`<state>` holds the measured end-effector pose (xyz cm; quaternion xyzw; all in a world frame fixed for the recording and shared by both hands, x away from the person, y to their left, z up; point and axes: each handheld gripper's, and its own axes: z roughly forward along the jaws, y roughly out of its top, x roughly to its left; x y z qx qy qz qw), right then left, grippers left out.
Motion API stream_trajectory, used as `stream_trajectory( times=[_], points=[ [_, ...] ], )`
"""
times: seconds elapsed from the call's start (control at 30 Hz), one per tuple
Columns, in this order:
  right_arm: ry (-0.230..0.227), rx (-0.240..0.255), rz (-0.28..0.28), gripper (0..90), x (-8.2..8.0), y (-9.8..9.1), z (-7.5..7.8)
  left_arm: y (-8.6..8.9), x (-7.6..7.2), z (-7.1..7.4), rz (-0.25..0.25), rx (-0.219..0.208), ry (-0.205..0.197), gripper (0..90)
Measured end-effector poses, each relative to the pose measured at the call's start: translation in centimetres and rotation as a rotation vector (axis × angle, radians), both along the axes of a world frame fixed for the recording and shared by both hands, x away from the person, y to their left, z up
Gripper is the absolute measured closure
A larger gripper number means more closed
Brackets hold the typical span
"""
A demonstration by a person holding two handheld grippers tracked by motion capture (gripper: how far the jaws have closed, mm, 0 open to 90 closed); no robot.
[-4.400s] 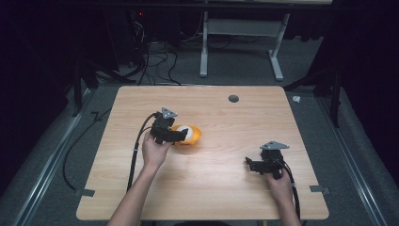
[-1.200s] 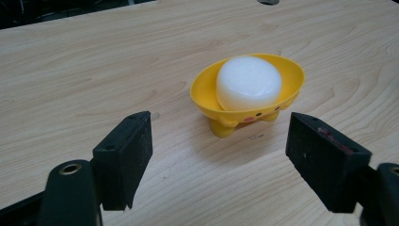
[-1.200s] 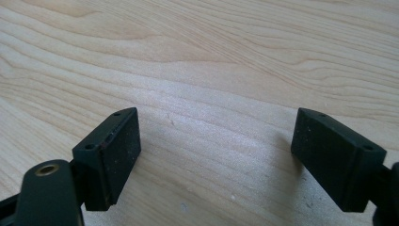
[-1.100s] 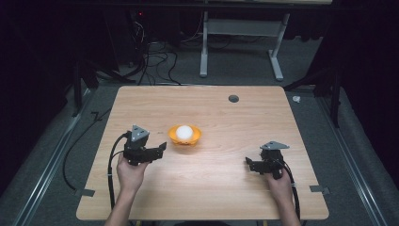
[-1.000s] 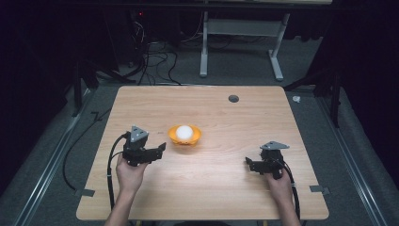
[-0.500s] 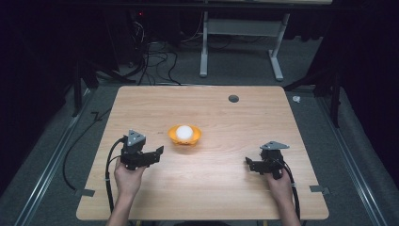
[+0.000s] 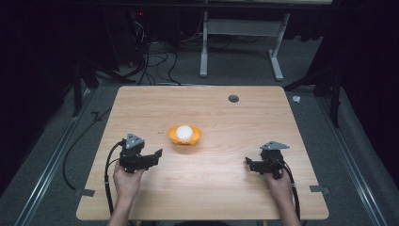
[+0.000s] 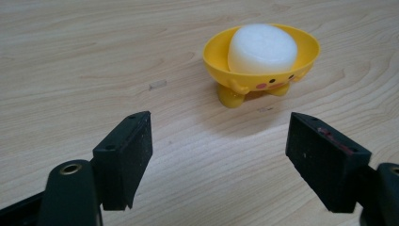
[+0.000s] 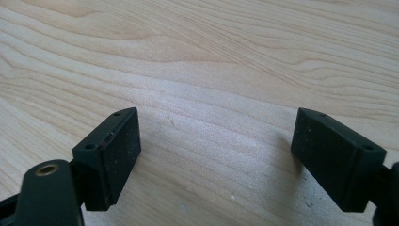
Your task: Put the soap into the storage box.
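The left tongs (image 7: 157, 153) are being held wide and empty at the lower left of the surface (image 7: 226, 117), aimed at the yellow bowl (image 7: 185, 135) with its white block (image 7: 184, 132) at centre, while the right tongs (image 7: 248, 163) are being held wide at lower right.

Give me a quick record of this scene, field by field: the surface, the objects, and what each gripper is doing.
surface: wooden table
object: yellow bowl on small feet, upright
contents: white block inside the bowl
left gripper: open, empty, aimed at the bowl, apart from it
right gripper: open, empty, over bare wood
other: dark hole near the table's far edge
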<state>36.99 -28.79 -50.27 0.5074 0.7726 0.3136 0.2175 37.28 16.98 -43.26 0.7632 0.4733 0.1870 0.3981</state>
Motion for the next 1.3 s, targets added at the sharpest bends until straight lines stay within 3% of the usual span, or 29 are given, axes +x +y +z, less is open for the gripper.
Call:
stream_trajectory(
  times=[0.33, 0.9, 0.97, 1.07, 1.17, 1.3],
  points=[
    [-0.002, -0.001, 0.001, 17.0, 0.0, 0.0, 0.0, 0.2, -0.3, -1.1, 0.004, -0.001, 0.017, 24.0],
    [-0.002, -0.001, 0.001, 17.1, 0.0, 0.0, 0.0, -0.2, -0.7, -4.0, 0.006, -0.017, 0.1, 24.1],
    [-0.002, -0.001, 0.001, 17.1, 0.0, 0.0, 0.0, -0.4, -0.7, -4.6, 0.011, -0.006, 0.111, 24.1],
    [-0.002, -0.001, 0.001, 17.1, 0.0, 0.0, 0.0, -0.8, -0.7, -5.6, 0.015, 0.063, 0.116, 23.9],
    [-0.001, 0.0, 0.001, 17.0, 0.0, 0.0, 0.0, -1.2, -0.6, -6.6, 0.022, 0.09, 0.119, 24.0],
    [-0.002, -0.001, 0.001, 17.0, 0.0, 0.0, 0.0, -1.5, -0.7, -7.1, 0.038, 0.122, 0.071, 23.7]
  ],
)
